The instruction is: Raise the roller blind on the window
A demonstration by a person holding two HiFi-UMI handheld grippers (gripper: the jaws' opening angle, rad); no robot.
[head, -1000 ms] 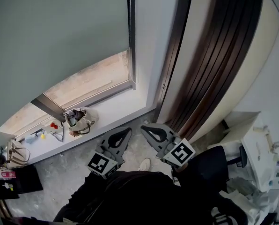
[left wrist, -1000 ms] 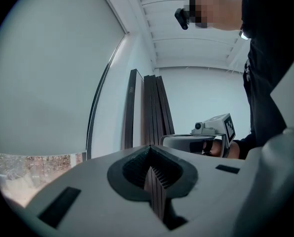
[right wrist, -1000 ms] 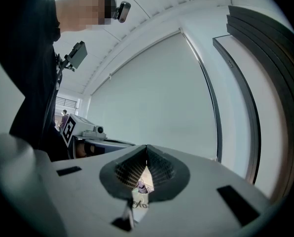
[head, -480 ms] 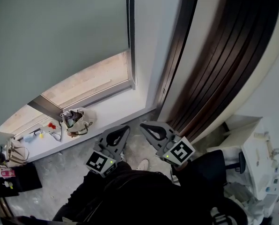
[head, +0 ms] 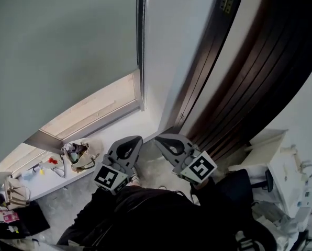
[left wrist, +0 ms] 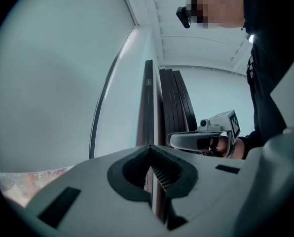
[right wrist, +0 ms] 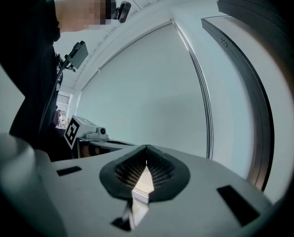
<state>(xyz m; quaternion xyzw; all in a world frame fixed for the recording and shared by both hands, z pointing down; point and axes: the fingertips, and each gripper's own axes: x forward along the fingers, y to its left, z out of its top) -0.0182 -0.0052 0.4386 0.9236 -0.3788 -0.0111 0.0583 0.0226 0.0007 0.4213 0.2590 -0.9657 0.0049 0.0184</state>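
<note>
Looks like approach phase: left gripper (head: pixel 130 143) and right gripper (head: pixel 164 141) both clenched empty, roller blind (head: pixel 56 51) mostly down; next probably needs jaws opened onto the side chain (head: pixel 140 35).

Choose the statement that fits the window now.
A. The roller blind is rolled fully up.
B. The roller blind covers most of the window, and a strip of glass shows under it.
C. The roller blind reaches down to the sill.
B: in the head view the grey roller blind hangs over most of the window, and a pale strip of glass shows between its bottom edge and the white sill.
</note>
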